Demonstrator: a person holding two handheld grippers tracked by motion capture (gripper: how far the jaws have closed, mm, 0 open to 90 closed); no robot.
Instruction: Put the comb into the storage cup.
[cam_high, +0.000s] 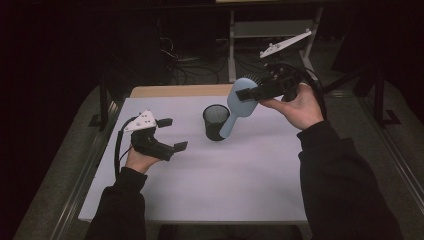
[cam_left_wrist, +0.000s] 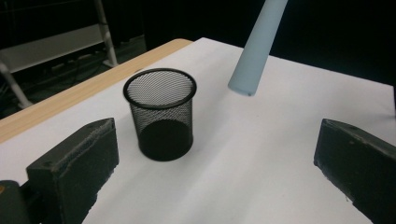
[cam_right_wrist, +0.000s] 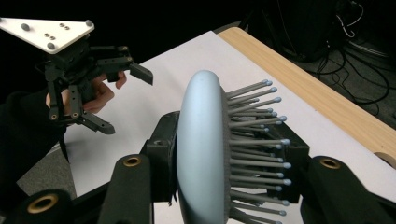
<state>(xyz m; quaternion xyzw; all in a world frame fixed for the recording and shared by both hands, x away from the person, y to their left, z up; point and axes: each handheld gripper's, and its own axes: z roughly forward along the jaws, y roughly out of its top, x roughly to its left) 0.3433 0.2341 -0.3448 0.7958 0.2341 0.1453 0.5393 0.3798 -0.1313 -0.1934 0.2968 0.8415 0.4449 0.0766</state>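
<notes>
Pale-blue hairbrush (cam_high: 239, 102) is pinched at its head by the right gripper (cam_high: 255, 92), handle just above the mesh cup (cam_high: 216, 121) (not yet in), while left gripper (cam_high: 170, 135) fingers stand spread, empty.

A white sheet covers the counter (cam_high: 240, 190), whose wooden edge (cam_high: 180, 91) shows at upper centre. Behind, a dark room holds tangled cables (cam_high: 192, 65) and a pale metal frame (cam_high: 272, 30).
</notes>
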